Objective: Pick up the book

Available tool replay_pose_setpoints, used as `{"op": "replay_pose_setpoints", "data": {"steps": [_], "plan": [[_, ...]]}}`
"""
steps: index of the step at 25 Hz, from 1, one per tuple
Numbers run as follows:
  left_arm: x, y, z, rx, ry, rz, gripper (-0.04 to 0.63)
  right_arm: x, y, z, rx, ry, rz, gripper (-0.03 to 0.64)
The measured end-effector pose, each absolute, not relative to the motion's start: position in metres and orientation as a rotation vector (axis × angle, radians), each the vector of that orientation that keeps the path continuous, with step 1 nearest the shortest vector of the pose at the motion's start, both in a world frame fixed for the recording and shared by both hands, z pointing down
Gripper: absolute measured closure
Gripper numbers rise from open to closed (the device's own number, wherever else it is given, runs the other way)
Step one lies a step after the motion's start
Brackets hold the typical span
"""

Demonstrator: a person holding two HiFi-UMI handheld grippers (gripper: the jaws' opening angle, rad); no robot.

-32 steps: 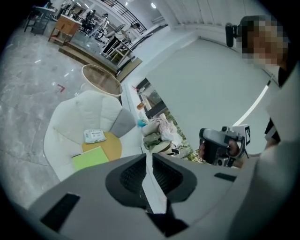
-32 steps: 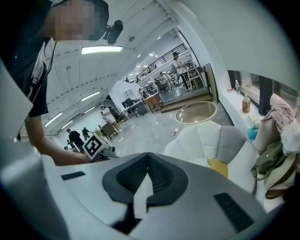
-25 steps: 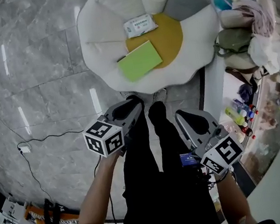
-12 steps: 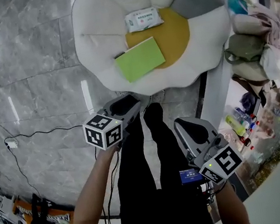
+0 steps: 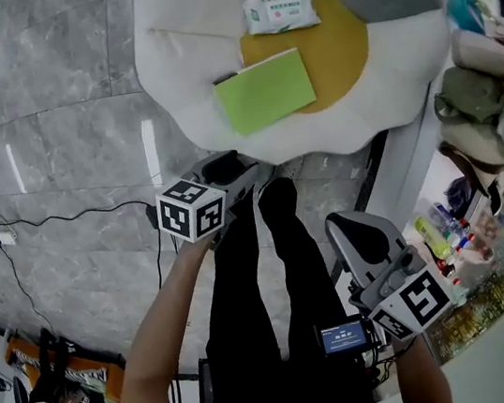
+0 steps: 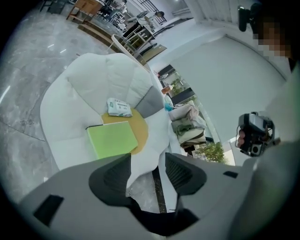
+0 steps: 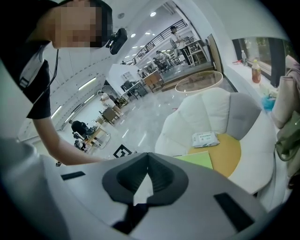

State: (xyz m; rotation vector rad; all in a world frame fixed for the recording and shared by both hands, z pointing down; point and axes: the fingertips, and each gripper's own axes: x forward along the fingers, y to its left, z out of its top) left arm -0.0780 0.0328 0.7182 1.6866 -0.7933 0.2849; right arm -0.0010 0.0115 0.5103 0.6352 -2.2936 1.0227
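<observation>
A light green book point(image 5: 265, 90) lies flat on a white petal-shaped floor seat point(image 5: 194, 72), half over its yellow centre. The left gripper view has the book point(image 6: 111, 139) just beyond the jaws. My left gripper point(image 5: 224, 165) hangs above the floor short of the seat's near edge. Its jaws have just been opening and stand apart with nothing between them point(image 6: 147, 171). My right gripper point(image 5: 346, 225) is further back by the person's leg, its tips meeting point(image 7: 148, 157). The book point(image 7: 196, 159) shows past it.
A white wipes packet point(image 5: 280, 11) lies on the yellow centre behind the book. Black-trousered legs point(image 5: 279, 315) stand between the grippers. A cable point(image 5: 65, 216) with a plug point(image 5: 0, 238) runs over the grey marble floor. Bags point(image 5: 477, 94) and bottles point(image 5: 446, 231) crowd the right.
Both grippers have sunk toward the floor and the seat looks larger and nearer. The left jaws have spread apart. The right gripper has slid lower in the head view.
</observation>
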Motion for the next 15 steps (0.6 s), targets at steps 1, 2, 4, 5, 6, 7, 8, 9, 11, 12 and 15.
{"op": "replay_pose_setpoints", "data": {"steps": [1, 2, 4, 5, 6, 7, 8, 9, 11, 12, 15], "plan": [[-0.078, 0.033, 0.726, 1.689, -0.788, 0.288, 0.368, -0.003, 0.014, 0.514, 0.626, -2.291, 1.023, 0.601], [-0.078, 0.034, 0.733, 1.688, -0.786, 0.286, 0.365, -0.004, 0.016, 0.518, 0.617, -2.288, 1.024, 0.601], [-0.079, 0.033, 0.747, 1.664, -0.791, 0.259, 0.348, -0.008, 0.021, 0.525, 0.602, -2.281, 1.033, 0.601], [-0.079, 0.032, 0.754, 1.644, -0.795, 0.236, 0.342, -0.009, 0.024, 0.529, 0.596, -2.277, 1.039, 0.601], [-0.080, 0.029, 0.761, 1.624, -0.799, 0.212, 0.331, -0.011, 0.026, 0.532, 0.592, -2.274, 1.044, 0.601], [-0.080, 0.026, 0.768, 1.607, -0.804, 0.192, 0.320, -0.013, 0.028, 0.535, 0.587, -2.270, 1.048, 0.601], [-0.081, 0.024, 0.775, 1.595, -0.808, 0.177, 0.313, -0.015, 0.030, 0.538, 0.582, -2.266, 1.050, 0.601], [-0.083, 0.022, 0.780, 1.588, -0.811, 0.167, 0.308, -0.017, 0.033, 0.539, 0.576, -2.262, 1.053, 0.601], [-0.086, 0.020, 0.792, 1.572, -0.815, 0.143, 0.302, -0.020, 0.037, 0.543, 0.558, -2.258, 1.057, 0.601], [-0.087, 0.018, 0.797, 1.557, -0.819, 0.123, 0.301, -0.020, 0.039, 0.545, 0.548, -2.256, 1.057, 0.601], [-0.092, 0.012, 0.813, 1.499, -0.832, 0.042, 0.296, -0.018, 0.043, 0.552, 0.537, -2.245, 1.059, 0.601]]}}
